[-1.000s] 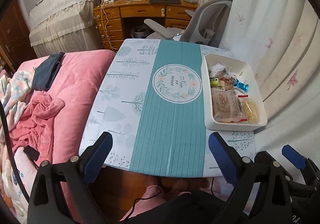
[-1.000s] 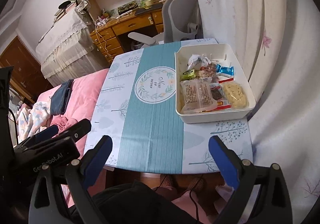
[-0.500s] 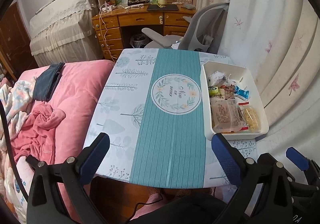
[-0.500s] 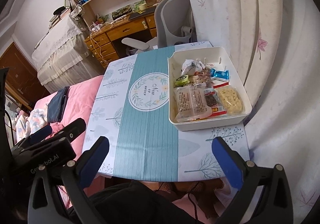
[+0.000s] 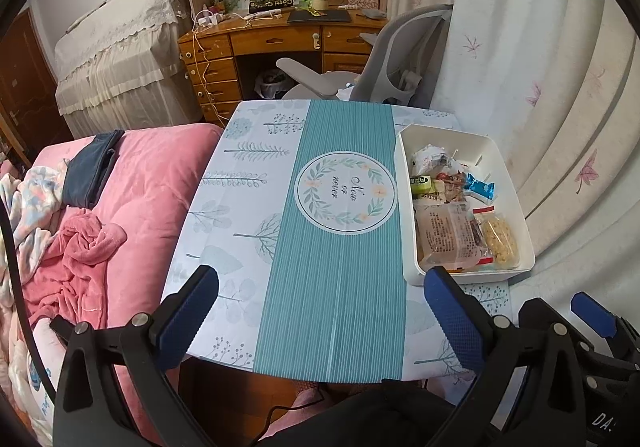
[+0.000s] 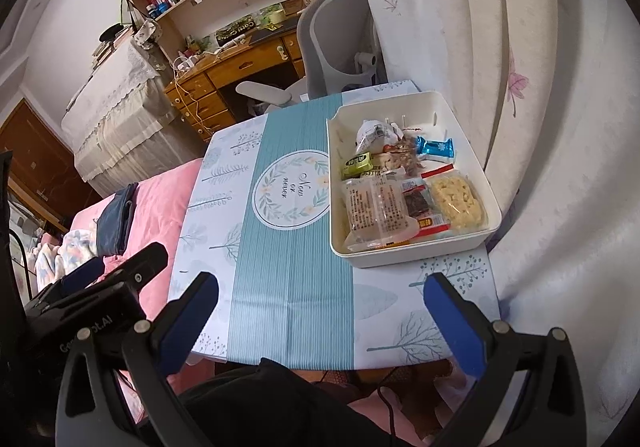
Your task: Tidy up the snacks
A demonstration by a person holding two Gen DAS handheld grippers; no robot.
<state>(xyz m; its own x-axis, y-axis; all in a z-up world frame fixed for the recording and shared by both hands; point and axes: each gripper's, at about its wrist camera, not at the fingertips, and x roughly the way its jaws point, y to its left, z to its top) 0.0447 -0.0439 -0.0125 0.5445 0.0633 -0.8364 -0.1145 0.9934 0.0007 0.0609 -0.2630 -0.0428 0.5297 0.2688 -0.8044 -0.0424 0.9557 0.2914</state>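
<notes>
I have both tools held back over the near edge of the small table with the teal-striped, leaf-printed cloth [image 5: 332, 287], and neither is touching anything. The left gripper [image 5: 320, 311] has its blue-padded fingers spread wide with nothing between them, and the right gripper [image 6: 320, 311] is likewise splayed and empty. All the snacks I can see sit inside the white rectangular plastic bin [image 6: 412, 251] on the right side of the table, close to the pale flowered curtain [image 6: 540, 127]: a large clear-wrapped pastry packet [image 6: 376, 211] at the near left, a clear packet of yellow crumbly snack [image 6: 456, 201] at the near right, a small dark packet with red trim [image 6: 418, 203] between them, and further back a green wrapped sweet [image 6: 358, 163], a shiny blue wrapped sweet [image 6: 436, 148] and a crumpled white wrapper [image 6: 376, 135]. No snack lies loose on the cloth. I judge this fits either of two stages: the packets are gathered and the sorting is done, or they are a jumble waiting to be laid out or taken from the bin. From this far back I cannot tell whether the slotted walls hold dividers, so I would not commit to a move; any approach would need me to bring one tool over the bin's rim and pick a packet by an edge, since the soft wrappers will crumple.
</notes>
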